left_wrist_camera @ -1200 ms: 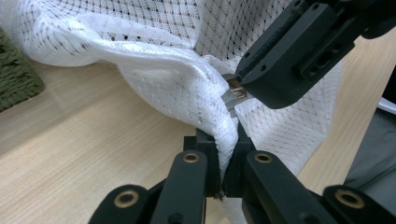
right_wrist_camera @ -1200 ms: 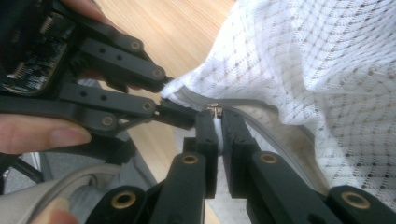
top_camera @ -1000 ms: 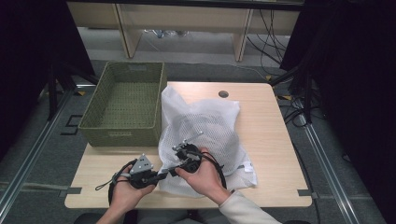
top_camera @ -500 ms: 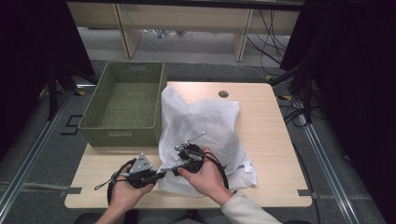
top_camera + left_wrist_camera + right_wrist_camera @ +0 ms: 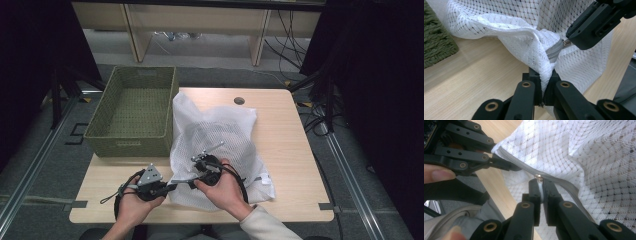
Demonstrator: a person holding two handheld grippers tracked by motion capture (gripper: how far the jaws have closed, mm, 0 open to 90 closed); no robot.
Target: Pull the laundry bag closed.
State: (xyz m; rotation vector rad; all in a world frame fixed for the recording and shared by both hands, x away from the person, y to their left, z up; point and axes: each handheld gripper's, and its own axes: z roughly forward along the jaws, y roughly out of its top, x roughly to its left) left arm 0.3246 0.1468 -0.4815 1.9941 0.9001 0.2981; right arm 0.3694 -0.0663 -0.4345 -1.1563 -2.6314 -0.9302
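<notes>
— Where's the bag?

— The mesh bag [image 5: 220,137] lies on the table [image 5: 290,145], its left edge just beside the basket [image 5: 132,117]. I see its near corner lifted between my two grippers.

— What has the left one got?

— My left gripper [image 5: 543,86] is clamped on a fold of the mesh at the end of the zipper [image 5: 554,51]. In the high view it sits at the bag's near-left corner [image 5: 172,186], jaws pointing right.

— And the right?

— My right gripper [image 5: 539,187] is closed tight on the zipper pull [image 5: 538,176] — the small metal tab sits right at the jaw tips, on the grey zipper tape. From above, that gripper [image 5: 192,176] is over the bag's near edge, close to the left one.

— The two are touching?

— Near each other; I cannot tell contact.
</notes>
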